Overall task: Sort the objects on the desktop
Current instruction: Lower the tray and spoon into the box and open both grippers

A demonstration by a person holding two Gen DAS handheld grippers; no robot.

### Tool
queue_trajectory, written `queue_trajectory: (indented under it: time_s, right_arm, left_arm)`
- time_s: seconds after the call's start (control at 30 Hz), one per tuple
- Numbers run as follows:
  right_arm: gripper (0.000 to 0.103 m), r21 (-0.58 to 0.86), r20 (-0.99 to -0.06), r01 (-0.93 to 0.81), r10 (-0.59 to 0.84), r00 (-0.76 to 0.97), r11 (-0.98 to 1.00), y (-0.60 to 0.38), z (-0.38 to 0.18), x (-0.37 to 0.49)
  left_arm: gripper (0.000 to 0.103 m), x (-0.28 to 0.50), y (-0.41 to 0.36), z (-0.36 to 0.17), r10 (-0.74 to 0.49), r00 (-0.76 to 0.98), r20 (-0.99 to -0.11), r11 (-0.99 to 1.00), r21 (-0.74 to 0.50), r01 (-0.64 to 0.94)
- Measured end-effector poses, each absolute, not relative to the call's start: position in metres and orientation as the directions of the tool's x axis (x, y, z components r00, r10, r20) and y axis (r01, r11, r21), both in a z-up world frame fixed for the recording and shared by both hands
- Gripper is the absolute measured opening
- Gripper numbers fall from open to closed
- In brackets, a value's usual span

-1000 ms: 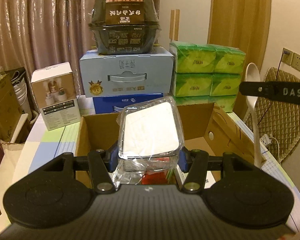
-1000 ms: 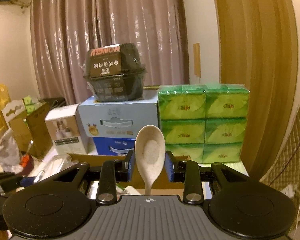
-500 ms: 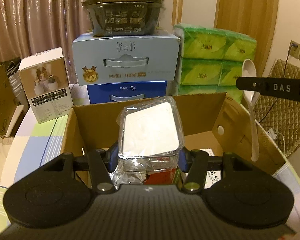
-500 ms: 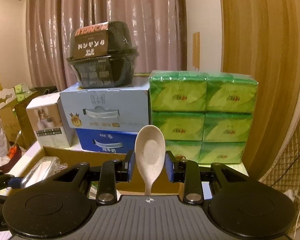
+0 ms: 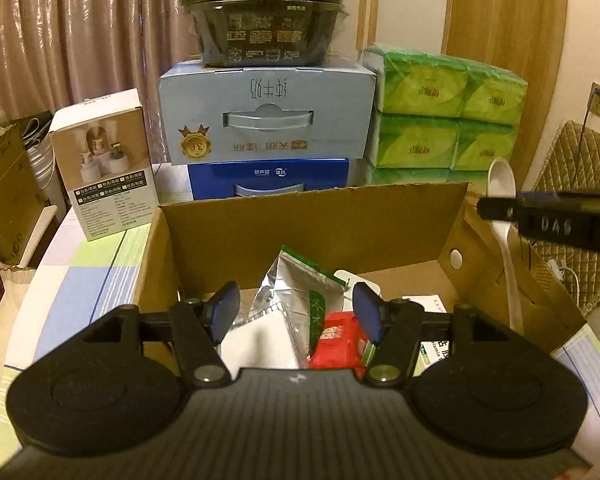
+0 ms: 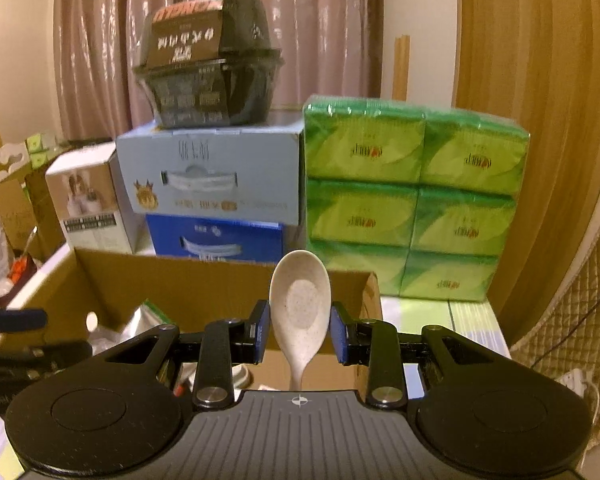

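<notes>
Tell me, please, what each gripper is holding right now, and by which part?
The right gripper holds an off-white speckled plastic spoon across the lower bowl, handle hanging down. The left gripper, jaws opening, holds nothing.

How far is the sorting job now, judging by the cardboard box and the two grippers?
Done: several items already lie in the cardboard box, among them a silver pouch, a red packet and a white packet. In hand: the left gripper is opening above them with nothing between its jaws; the right gripper holds the spoon over the box's edge. Left: putting the spoon in the box.
</notes>
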State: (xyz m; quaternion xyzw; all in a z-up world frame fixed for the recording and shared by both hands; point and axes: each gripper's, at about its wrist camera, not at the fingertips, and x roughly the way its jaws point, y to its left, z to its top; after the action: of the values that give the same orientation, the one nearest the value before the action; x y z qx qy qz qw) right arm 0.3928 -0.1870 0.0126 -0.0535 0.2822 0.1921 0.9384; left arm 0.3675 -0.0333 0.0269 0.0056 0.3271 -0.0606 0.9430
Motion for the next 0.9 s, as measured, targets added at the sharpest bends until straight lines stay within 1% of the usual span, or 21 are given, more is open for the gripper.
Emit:
queue_trajectory:
  time_s: [0.23, 0.27, 0.33, 0.37, 0.5, 0.77, 0.87, 0.9]
  right_arm:
    - [0.029, 0.014, -0.577, -0.387, 0.324, 0.75, 0.922, -0.189, 0.006, 0.393]
    - [0.032, 0.016, -0.581, -0.39, 0.326, 0.746, 0.921, -0.189, 0.005, 0.394]
    - [0.063, 0.026, -0.582, -0.378, 0.322, 0.747, 0.925, -0.192, 0.004, 0.395]
    - [0.065, 0.041, -0.572, -0.371, 0.326, 0.752, 0.928, -0.195, 0.005, 0.394]
    - [0.065, 0.051, -0.561, -0.354, 0.32, 0.763, 0.934, -0.202, 0.008, 0.393]
    - [0.065, 0.044, -0.563, -0.362, 0.322, 0.761, 0.931, -0.204, 0.013, 0.383]
    - [0.066, 0.037, -0.566, -0.361, 0.317, 0.761, 0.932, -0.203, 0.014, 0.38]
    - [0.067, 0.035, -0.569, -0.36, 0.314, 0.76, 0.932, -0.203, 0.015, 0.379]
  left_arm:
    - [0.061, 0.366, -0.034, 0.029, -0.111, 0.786, -0.608, 0.992, -0.026, 0.12]
    - [0.062, 0.365, -0.034, 0.028, -0.11, 0.787, -0.608, 0.993, -0.025, 0.119]
    - [0.066, 0.365, -0.034, 0.028, -0.104, 0.786, -0.609, 0.993, -0.02, 0.116]
    - [0.066, 0.364, -0.034, 0.028, -0.103, 0.787, -0.608, 0.993, -0.02, 0.114]
    - [0.067, 0.363, -0.032, 0.027, -0.094, 0.79, -0.606, 0.994, -0.015, 0.107]
    - [0.076, 0.359, -0.033, 0.029, -0.087, 0.791, -0.605, 0.994, -0.001, 0.109]
    - [0.081, 0.357, -0.034, 0.03, -0.079, 0.792, -0.605, 0.994, 0.012, 0.108]
    - [0.085, 0.355, -0.034, 0.029, -0.077, 0.792, -0.606, 0.994, 0.015, 0.108]
